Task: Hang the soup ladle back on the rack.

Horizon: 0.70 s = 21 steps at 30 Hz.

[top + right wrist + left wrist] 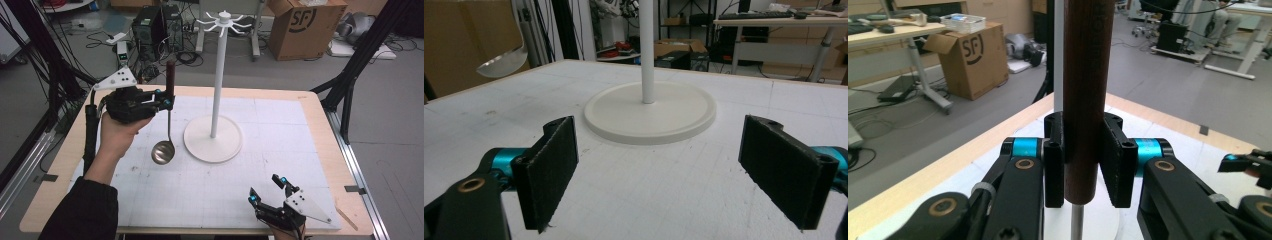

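Above the tabletop's point(280, 200) left half, left hand-held gripper point(169, 103) clamps the ladle point(168, 127) by its dark wooden handle — bowl hanging down, apparently clear of the surface, though the high view leaves that uncertain. White hook stand point(214, 137) just beside it. Right hand-held gripper point(269, 189) near the front edge — jaws wide, nothing between.

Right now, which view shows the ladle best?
The high view: the whole ladle hangs upright there, its brown handle clamped in the left gripper and its steel bowl above the table. The left gripper view gives a close look at the handle between the pads. The right gripper view catches the bowl at its upper left.
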Available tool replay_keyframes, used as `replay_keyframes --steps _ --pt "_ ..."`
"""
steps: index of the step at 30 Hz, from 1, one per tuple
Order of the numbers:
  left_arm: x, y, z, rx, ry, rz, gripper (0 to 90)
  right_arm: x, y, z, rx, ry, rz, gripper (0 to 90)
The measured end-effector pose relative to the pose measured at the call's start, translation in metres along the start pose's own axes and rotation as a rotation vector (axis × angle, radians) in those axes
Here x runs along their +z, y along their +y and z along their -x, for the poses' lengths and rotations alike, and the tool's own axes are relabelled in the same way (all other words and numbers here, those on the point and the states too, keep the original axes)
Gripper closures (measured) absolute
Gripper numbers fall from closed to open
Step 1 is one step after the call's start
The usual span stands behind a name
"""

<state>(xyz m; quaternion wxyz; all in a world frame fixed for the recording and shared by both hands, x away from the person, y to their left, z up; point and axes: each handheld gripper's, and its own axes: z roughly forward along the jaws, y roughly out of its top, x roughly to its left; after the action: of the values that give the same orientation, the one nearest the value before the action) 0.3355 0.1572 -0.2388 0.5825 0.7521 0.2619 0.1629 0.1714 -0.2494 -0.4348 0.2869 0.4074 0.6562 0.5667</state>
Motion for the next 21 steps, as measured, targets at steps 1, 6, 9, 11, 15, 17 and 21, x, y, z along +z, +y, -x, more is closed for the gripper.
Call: replay_keyframes --steps 1,6,9,11,15,17,21 --pt "0.001 0.005 0.001 0.011 -0.002 -0.004 74.1 0.0 0.0 0.0 0.002 -0.001 -0.002 14.9" --pt "0.005 0.026 0.003 0.043 0.0 -0.027 74.0 0.001 -0.001 0.001 0.006 0.004 -0.007 14.9" --pt "0.008 0.037 0.002 0.056 0.0 -0.041 74.0 0.002 -0.001 0.002 0.017 0.005 -0.004 14.9" --pt "0.01 0.044 0.002 0.058 -0.014 -0.042 74.0 0.004 -0.001 0.003 0.018 0.009 -0.006 14.9" --pt "0.017 0.055 0.004 0.066 -0.028 -0.048 74.0 0.007 -0.002 0.005 0.024 0.012 -0.004 14.9" --pt "0.021 0.061 0.004 0.069 -0.029 -0.051 74.0 0.008 -0.002 0.005 0.034 0.016 -0.007 14.9" --pt "0.03 0.07 0.001 0.088 -0.043 -0.067 74.0 0.01 -0.002 0.007 0.034 0.019 -0.009 14.9"
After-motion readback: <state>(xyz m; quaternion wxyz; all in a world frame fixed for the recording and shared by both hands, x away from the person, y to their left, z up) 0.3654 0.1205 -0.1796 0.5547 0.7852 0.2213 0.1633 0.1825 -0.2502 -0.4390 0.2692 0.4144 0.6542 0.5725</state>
